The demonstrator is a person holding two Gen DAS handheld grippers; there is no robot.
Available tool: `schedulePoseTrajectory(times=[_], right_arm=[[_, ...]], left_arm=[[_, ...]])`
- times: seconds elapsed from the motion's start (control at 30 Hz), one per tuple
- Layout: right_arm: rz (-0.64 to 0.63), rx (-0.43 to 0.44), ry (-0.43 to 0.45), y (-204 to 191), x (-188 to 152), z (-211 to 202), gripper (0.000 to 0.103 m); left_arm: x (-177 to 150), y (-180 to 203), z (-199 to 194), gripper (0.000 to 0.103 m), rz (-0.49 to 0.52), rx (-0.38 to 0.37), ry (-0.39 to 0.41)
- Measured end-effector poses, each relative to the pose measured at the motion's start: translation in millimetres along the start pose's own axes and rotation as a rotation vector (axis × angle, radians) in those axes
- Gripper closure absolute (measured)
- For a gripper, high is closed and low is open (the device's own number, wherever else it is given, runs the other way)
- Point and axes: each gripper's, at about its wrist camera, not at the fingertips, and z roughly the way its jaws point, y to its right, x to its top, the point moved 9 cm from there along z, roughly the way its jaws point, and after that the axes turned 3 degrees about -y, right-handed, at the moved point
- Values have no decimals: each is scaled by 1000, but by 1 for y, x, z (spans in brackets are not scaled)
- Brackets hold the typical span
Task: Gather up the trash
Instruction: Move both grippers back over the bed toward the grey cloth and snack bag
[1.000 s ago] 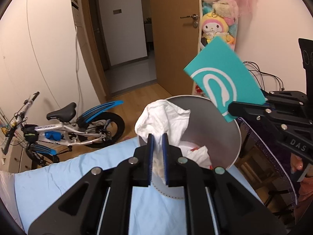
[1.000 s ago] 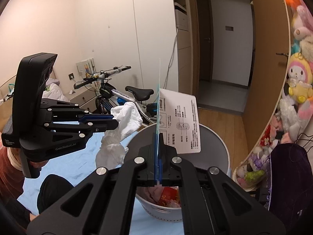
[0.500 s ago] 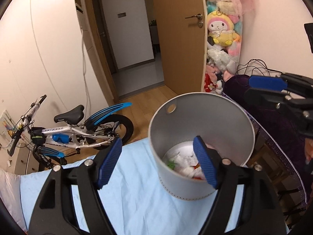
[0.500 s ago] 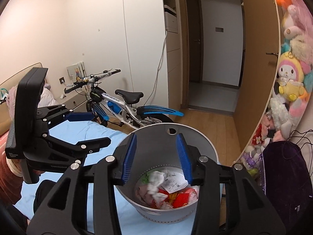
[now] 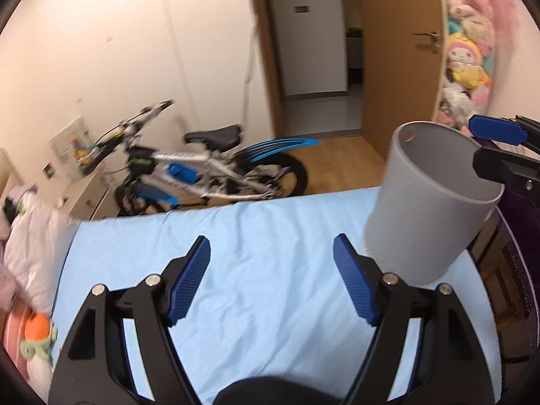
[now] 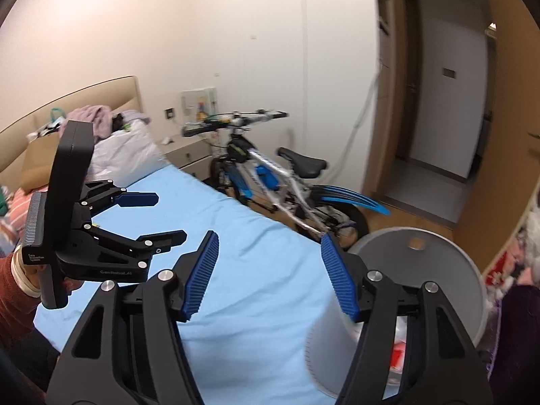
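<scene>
Grippers (image 5: 271, 278) swung off bin (image 5: 428, 202) (seemingly leftward).

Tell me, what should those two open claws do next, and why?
Probably swing toward the pillow end to look for more trash: the left gripper and right gripper are open and empty, the light blue bedsheet between them looks bare, and the grey round bin holds scraps.

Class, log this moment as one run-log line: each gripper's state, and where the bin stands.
left gripper: open, empty | right gripper: open, empty | bin: upright on blue sheet, trash inside
</scene>
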Motion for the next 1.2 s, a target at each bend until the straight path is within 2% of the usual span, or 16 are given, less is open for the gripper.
schedulePoseTrajectory(times=[0.17, 0.37, 0.47, 0.7, 0.83, 0.9, 1.07, 1.2], right_arm=[[-104, 136, -2, -93, 11, 30, 39], [-241, 303, 15, -216, 22, 65, 39], [-291, 394, 14, -279, 25, 83, 39], [-415, 537, -18, -421, 14, 123, 39], [-457, 578, -39, -483, 7, 155, 39], [-474, 592, -58, -513, 4, 179, 35], [-477, 608, -110, -568, -9, 242, 32], [-488, 618, -151, -602, -21, 295, 32]], left_arm=[[-47, -71, -24, 28, -108, 104, -27], [-116, -163, -63, 28, -239, 265, -68], [-158, -211, -83, 24, -317, 351, -96], [-262, -317, -119, 24, -522, 538, -168], [-309, -367, -121, 24, -615, 602, -192], [-335, -395, -116, 24, -650, 636, -207], [-396, -454, -95, 24, -776, 671, -253], [-425, -487, -83, 24, -821, 701, -287]])
